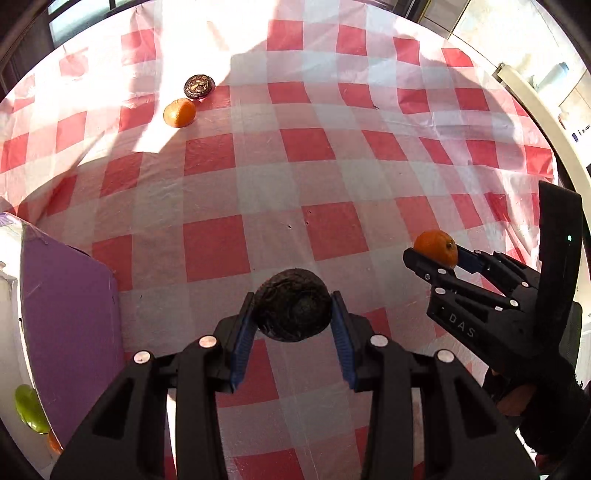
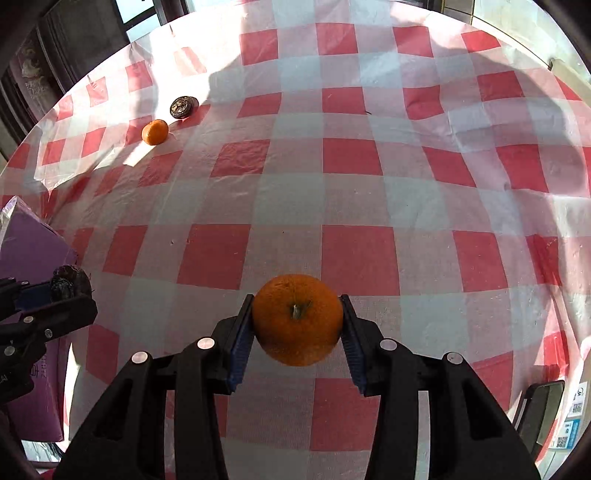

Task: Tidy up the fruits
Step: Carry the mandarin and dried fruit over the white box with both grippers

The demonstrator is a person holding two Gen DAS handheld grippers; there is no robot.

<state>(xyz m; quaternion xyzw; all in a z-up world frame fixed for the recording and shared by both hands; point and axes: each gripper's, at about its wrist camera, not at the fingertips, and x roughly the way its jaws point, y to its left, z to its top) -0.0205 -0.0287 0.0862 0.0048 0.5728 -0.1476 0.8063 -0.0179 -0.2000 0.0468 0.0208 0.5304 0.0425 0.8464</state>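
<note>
Left gripper (image 1: 293,314): I've got it clenched on the dark wrinkled fruit (image 1: 293,306), low centre of frame.
Right gripper (image 2: 297,321): I'm grasping an orange (image 2: 297,319), lifted above the checked cloth (image 2: 354,192).
Upper left: second orange (image 2: 154,132) just beside a dark round fruit (image 2: 183,107).

Big round table (image 2: 369,177) is wearing a red-and-white checked plastic cloth (image 1: 258,177), kinda wrinkly. Sun is pouring in hard over the far left edge, washing the squares out to near white, while a wide soft shadow is lying across the middle. A window (image 2: 136,11) is showing just past the far edge, with dark furniture (image 2: 48,55) standing left of it. Off the right edge, something pale is glaring in the light, can't tell what.
</note>
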